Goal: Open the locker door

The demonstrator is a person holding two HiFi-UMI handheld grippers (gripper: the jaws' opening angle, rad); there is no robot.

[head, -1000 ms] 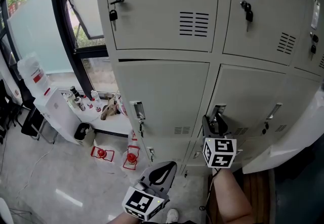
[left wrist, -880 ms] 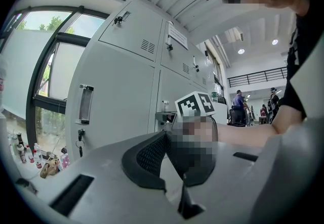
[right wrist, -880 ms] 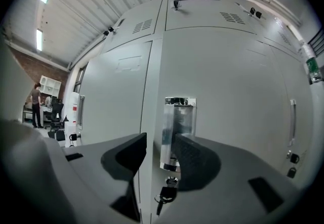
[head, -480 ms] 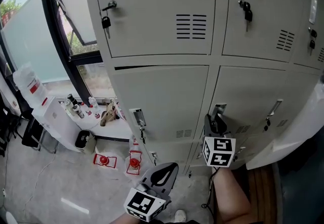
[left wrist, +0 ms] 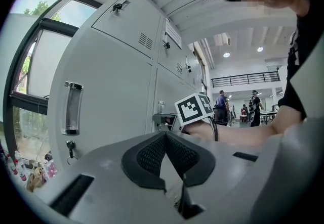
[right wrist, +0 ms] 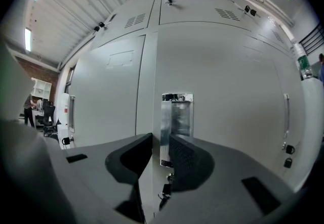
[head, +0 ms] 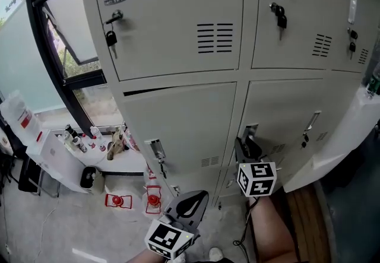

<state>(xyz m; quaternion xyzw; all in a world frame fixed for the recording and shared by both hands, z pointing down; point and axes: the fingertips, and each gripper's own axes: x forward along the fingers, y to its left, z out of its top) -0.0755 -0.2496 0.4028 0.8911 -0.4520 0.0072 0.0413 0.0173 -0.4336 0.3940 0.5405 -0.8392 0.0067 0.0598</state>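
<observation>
- The bank of pale grey metal lockers [head: 178, 30] fills my head view, and every door I can see in this part of it lies flat in its frame.
- The target, as I read it, is the lower grey locker door [head: 285, 107] in the middle column. It sits flush with its neighbours, so I judge the opening itself has not begun.
- The right gripper [head: 244, 144] is up against that door at its left edge, pointing roughly level at it. Its jaws have just been closing, and in the right gripper view they sit either side of the handle's left lip, which I read as clamped on it.
- The left gripper [head: 200, 195] hangs lower and well back from the lockers. Its pads meet at the tips with nothing between them, so it is clenched and empty.
- The upright chrome pull handle [right wrist: 177, 117] is the grasp point, so I judge reaching and gripping done. What is left is the pull that swings the door out.
- A small dark key [right wrist: 164, 195] hangs in the lock just below the handle. I cannot tell whether the lock is turned free, and that would decide whether the pull works.
</observation>
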